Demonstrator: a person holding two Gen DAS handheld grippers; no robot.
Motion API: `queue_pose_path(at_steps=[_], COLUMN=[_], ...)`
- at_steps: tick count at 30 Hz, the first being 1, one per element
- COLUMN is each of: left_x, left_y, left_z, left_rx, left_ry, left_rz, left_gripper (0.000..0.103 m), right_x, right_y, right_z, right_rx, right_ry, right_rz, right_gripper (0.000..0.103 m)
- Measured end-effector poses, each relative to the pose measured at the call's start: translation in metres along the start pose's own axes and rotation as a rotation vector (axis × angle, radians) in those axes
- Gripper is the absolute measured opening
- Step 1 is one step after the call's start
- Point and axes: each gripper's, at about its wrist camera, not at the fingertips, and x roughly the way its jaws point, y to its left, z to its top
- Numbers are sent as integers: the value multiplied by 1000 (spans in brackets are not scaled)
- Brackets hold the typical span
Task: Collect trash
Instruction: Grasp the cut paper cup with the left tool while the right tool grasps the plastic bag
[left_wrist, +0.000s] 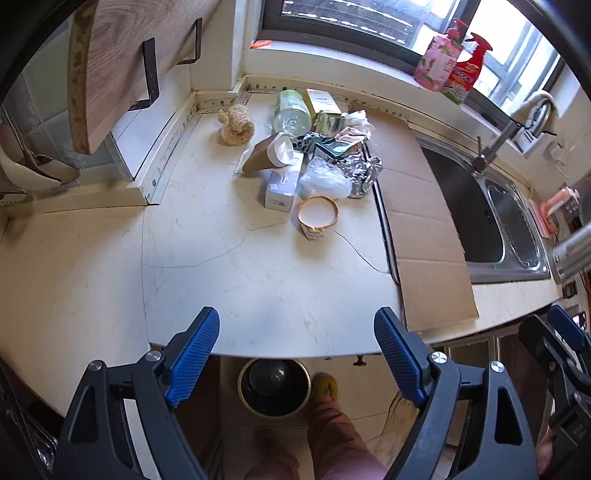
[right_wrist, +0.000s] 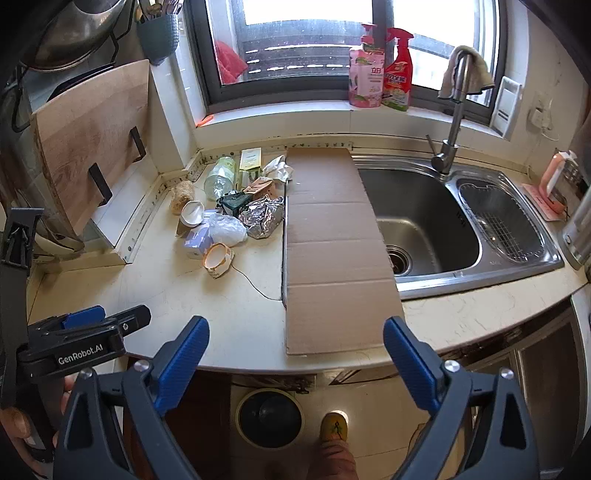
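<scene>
While both grippers, left (left_wrist: 297, 350) and right (right_wrist: 295, 360), hang wide open holding nothing, the trash pile (left_wrist: 314, 155) sits far back on the countertop (left_wrist: 229, 266), bin (left_wrist: 274, 386) below.

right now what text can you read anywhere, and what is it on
"GenRobot.AI": on the left tongs, seen from the right wrist.
Pink bottle: label print too small to read.
Red spray bottle: label too blurred to read.
Torn paper cup: dark print on its scrap, unreadable.
White box: small marks, unreadable.
</scene>
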Motion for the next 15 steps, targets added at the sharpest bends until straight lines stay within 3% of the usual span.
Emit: queue_pose_path(at_steps=[5, 8, 15], left_x=[25, 47, 107], left_y=[-15, -17, -17], left_z=[25, 45, 84], left_rx=[0, -45, -211], left_ry=[-3, 27, 102], left_rz=[81, 86, 17], left_gripper=[84, 84, 84], right_x=[53, 86, 155], right_y=[-3, -6, -19], right_z=[31, 49, 85], right_rx=[-50, -88, -142], right_ry=[68, 113, 212], right_rz=[98, 144, 227], right_gripper=[73, 63, 61])
